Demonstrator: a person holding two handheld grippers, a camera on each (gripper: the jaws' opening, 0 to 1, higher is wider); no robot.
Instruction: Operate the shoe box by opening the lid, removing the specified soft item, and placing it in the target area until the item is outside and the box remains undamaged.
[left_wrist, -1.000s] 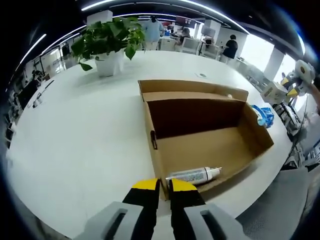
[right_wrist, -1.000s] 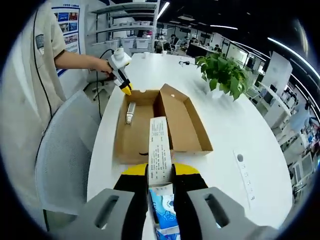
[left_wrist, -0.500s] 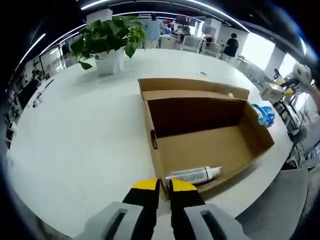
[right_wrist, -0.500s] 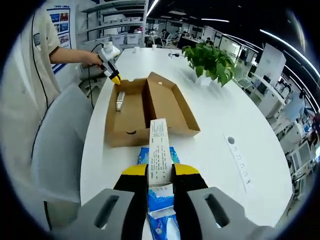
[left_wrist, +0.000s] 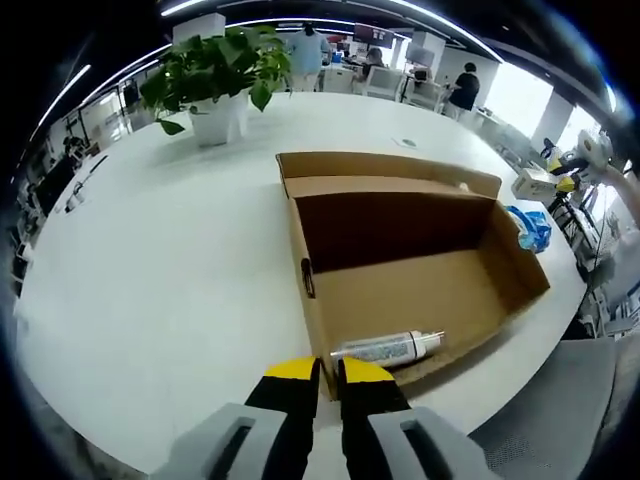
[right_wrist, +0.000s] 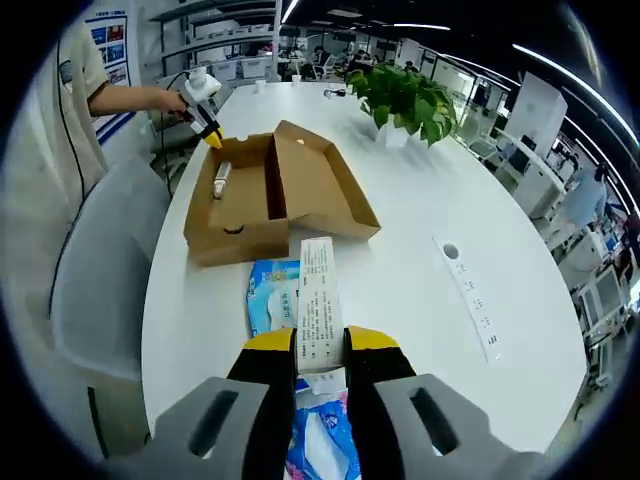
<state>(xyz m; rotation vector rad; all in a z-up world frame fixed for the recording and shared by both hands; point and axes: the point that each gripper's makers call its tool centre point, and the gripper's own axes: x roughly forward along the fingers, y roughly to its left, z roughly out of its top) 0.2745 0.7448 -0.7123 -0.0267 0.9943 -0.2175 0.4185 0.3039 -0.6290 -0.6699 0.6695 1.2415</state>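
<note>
Blue tissue pack lies on the white table outside the open shoe box, just ahead of my right gripper, whose jaws pinch its white label strip. My left gripper sits pressed together at the box's near wall, beside a tube inside.

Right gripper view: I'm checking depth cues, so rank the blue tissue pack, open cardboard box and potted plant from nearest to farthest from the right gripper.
1. Blue soft tissue pack, just ahead, slightly left.
2. Open brown cardboard shoe box, beyond it.
3. Green potted plant, far, right.
</note>
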